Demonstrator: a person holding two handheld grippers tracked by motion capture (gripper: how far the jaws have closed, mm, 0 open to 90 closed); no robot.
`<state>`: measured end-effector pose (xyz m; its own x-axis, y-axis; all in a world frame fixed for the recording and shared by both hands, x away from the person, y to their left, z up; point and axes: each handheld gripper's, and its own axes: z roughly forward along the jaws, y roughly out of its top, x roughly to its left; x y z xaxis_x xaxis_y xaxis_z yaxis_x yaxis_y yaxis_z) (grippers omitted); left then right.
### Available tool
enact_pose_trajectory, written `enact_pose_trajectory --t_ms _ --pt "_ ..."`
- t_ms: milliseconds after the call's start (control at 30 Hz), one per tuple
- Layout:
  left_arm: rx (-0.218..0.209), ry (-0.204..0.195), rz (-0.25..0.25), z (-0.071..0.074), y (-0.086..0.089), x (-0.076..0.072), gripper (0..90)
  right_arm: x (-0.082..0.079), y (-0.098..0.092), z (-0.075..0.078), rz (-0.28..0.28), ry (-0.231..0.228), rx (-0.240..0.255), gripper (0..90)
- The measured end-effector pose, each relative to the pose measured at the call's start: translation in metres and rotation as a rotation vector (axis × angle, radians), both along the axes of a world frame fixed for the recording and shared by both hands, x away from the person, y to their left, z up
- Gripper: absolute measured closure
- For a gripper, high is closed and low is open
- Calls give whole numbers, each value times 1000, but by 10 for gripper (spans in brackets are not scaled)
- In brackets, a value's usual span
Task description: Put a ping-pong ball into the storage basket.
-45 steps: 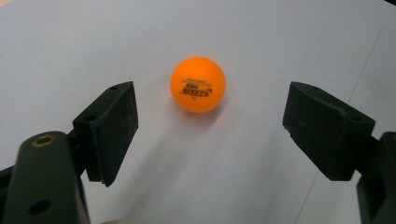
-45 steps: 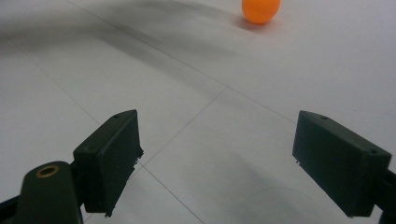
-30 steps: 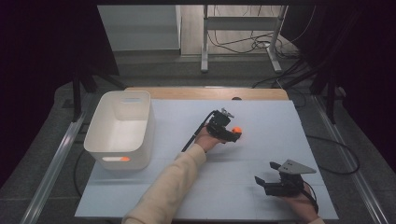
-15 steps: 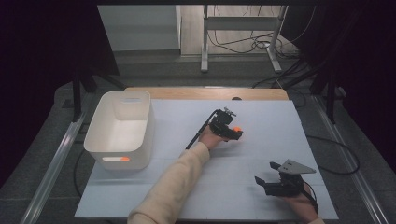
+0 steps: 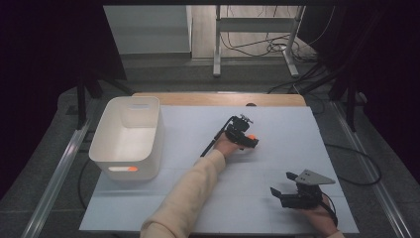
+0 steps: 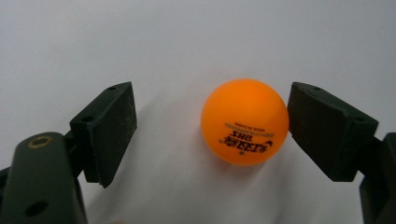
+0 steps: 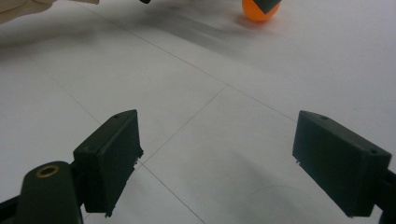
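White sheeting [image 5: 198, 198] covers the table, with dark floor and cables beyond its far edge. On it lies an orange ball [image 6: 244, 121], and the left gripper [image 5: 247, 141] is set down around it, so the ball sits between the two black pads. It is off centre there: the pad on the right of the left gripper view looks to be touching or just beside the ball, while the pad on the left stands well apart from it, with bare sheet between. The jaws are therefore wide and not yet pressing; the ball rests on the table rather than being held. That placement reads as a lineup for a pinch, the jaws bracketing the ball so that it cannot roll away sideways once they come in.

Right gripper [image 7: 217, 161] rests near the person's edge of the table, jaws spread wide with nothing between them, the ball well ahead of its fingertips; it seems parked out of the way.

Off beyond the left gripper's wrist side stands a white bin [image 5: 126, 139], upright and open-topped. Its inside looks bare. An orange patch shows low on its near wall; whether that is a label or a slot I cannot tell. The bin is the likely destination for the ball.
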<state>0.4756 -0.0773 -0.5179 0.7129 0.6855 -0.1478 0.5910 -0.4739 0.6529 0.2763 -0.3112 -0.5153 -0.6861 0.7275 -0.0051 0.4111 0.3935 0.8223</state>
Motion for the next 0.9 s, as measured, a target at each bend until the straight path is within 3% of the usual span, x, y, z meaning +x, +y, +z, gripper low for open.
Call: enact_pose_trajectory --t_ms 300,433,633,900 --pt "19 7 4 -1 -7 5 201 0 0 0 -2 2 -1 156" --pt "7 26 14 -3 -5 8 227 0 0 0 -3 2 0 156" --pt "-15 58 -23 1 -2 6 388 0 -1 0 -4 0 2 156" --pt "-11 79 -46 7 -2 3 503 0 -1 0 -4 2 1 157"
